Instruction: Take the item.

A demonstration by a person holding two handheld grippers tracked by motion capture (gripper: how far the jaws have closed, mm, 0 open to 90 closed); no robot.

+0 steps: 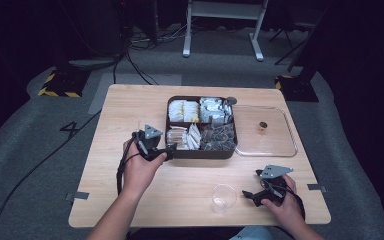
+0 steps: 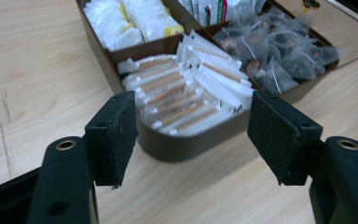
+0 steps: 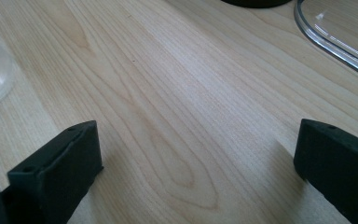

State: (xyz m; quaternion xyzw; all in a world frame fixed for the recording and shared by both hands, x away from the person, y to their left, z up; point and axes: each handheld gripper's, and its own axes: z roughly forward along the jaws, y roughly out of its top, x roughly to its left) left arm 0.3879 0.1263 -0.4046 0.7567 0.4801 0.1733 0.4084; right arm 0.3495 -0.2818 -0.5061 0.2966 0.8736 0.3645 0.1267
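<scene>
- the jaws of the left gripper [image 2: 193,135] stand wide apart with nothing between them. they hang just in front of the near corner of the brown box [image 2: 186,142].
- the jaws of the right gripper [image 3: 196,172] are wide apart too, with only bare wood between them. they sit low over the tabletop [image 3: 168,93].
- the long thin packets [image 2: 186,93] lie in the near left part of the box, white paper with a tan strip down each one. they look a bit blurry.
- behind them are soft white packets [image 2: 126,21], cut off at the top edge.
- the clear little bags [image 2: 270,46] hold something dark. it is hard to tell what.
- the silver packets [image 1: 214,109] in the far right part are too small to make out from the high view.
- the see-through cup [image 1: 223,197] stands near the front edge, just beside the right gripper. in the right gripper view it is a pale blur at the left side.
- the clear lid [image 1: 266,131] lies flat on the right of the box, touching it. it has round corners and a small dark knob [image 1: 263,126].
- the wood is pale, smooth, with wavy lines.
</scene>
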